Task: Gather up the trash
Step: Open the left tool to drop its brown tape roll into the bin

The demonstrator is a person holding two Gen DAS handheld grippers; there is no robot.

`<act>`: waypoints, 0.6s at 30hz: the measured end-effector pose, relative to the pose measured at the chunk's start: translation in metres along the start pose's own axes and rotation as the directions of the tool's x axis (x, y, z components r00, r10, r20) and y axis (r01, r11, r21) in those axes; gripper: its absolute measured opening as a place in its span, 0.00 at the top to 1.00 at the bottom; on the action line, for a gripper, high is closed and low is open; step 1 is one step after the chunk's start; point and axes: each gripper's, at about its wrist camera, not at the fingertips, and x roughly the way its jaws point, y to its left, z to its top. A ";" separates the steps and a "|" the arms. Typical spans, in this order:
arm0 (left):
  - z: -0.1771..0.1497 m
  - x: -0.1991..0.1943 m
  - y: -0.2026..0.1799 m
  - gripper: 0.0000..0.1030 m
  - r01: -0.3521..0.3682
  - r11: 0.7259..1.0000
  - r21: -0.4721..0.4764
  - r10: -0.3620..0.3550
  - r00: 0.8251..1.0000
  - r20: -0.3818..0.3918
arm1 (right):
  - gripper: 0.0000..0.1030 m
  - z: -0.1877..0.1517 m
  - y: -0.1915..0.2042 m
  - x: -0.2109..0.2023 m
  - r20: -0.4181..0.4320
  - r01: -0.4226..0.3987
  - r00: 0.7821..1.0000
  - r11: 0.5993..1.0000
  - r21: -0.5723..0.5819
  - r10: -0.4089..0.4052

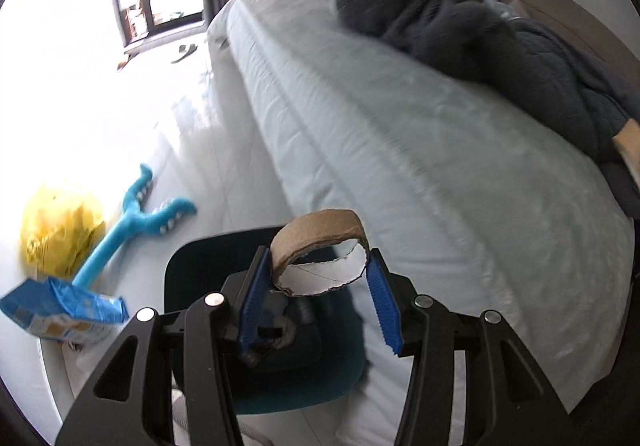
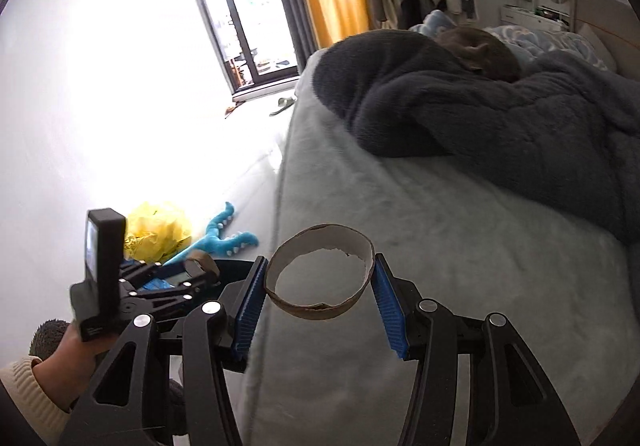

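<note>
Left gripper (image 1: 318,278) clamped on a flattened cardboard tube core (image 1: 320,246), blue pads pressing both sides, held over a dark bin (image 1: 208,258) on the white floor beside the bed (image 1: 400,125); right gripper (image 2: 320,280) likewise clamped on a second cardboard ring (image 2: 320,246), above the bed's edge. Floor trash near the bin: yellow plastic bag (image 1: 60,226), blue snack packet (image 1: 68,310); a blue plush toy (image 1: 136,221) lies between them; dark fleece blanket (image 2: 480,105) heaped on the bed; the left hand (image 2: 76,350) shows in the right view.
</note>
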 end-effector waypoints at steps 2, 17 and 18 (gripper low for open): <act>-0.006 0.008 0.015 0.49 0.000 0.999 -0.043 -0.002 0.999 -0.046 | 0.48 0.004 0.014 0.006 -0.001 -0.020 1.000 1.000 -0.012 0.020; -0.039 0.024 0.079 0.29 0.005 0.985 -0.174 -0.039 0.980 -0.196 | 0.48 0.016 0.091 0.067 -0.073 -0.122 0.990 0.990 -0.072 0.117; -0.038 0.021 0.084 0.26 0.004 0.984 -0.176 -0.037 0.982 -0.184 | 0.48 0.016 0.096 0.072 -0.080 -0.127 0.989 0.989 -0.076 0.120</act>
